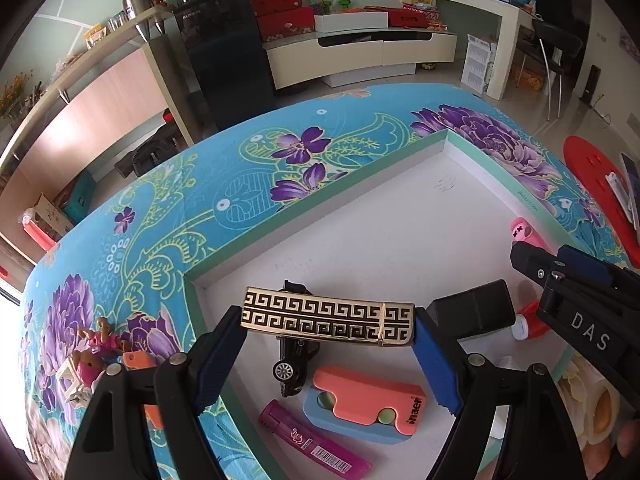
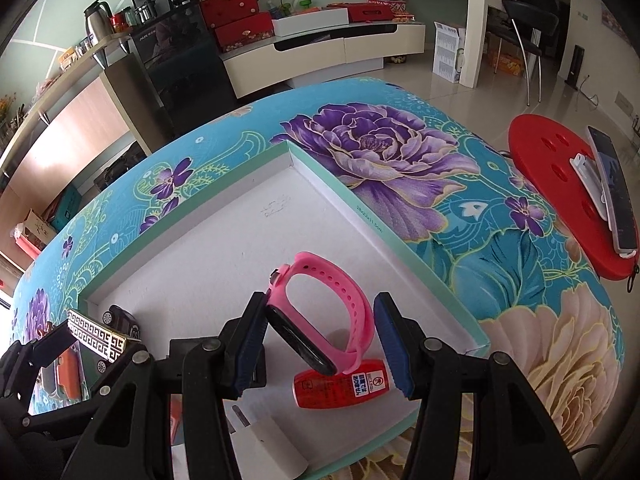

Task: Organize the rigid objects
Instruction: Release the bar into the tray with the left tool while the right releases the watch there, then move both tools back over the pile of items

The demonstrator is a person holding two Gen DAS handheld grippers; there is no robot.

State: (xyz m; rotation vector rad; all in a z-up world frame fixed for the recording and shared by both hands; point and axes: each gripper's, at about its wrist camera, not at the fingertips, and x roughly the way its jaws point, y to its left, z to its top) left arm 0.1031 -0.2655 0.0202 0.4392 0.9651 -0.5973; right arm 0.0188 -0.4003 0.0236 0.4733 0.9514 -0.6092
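- The shallow white box (image 1: 400,216) with a mint-green rim lies on a desk (image 1: 168,208) covered in blue floral cloth.
- In the left wrist view, a black toy car (image 1: 294,364) lies on the box floor directly under the left tool (image 1: 330,322); at 6 o'clock from it lie a salmon-and-blue foam block (image 1: 366,406) and a magenta lighter (image 1: 312,438).
- A black block (image 1: 472,314) sits just beside the left tool at 3 o'clock.
- Outside the box, at 9 o'clock on the cloth, stands a small toy figure (image 1: 94,360).
- The left tool grips a gold-and-black patterned lighter (image 1: 328,318) end to end between its blue pads, above the box.
- In the right wrist view, the right tool (image 2: 320,344) holds a pink wristband watch (image 2: 316,316); the watch's dark face rests against the left pad, and the strap's loop does not reach the right pad.
- Under the watch, at 6 o'clock, a red bottle (image 2: 340,386) lies on the box floor; a white charger plug (image 2: 266,446) lies at 7 o'clock.
- A red stool (image 2: 560,176) carrying a phone (image 2: 614,188) stands at 2 o'clock, beyond the desk.
- Both tools tilt steeply down over the box's near part, side by side.
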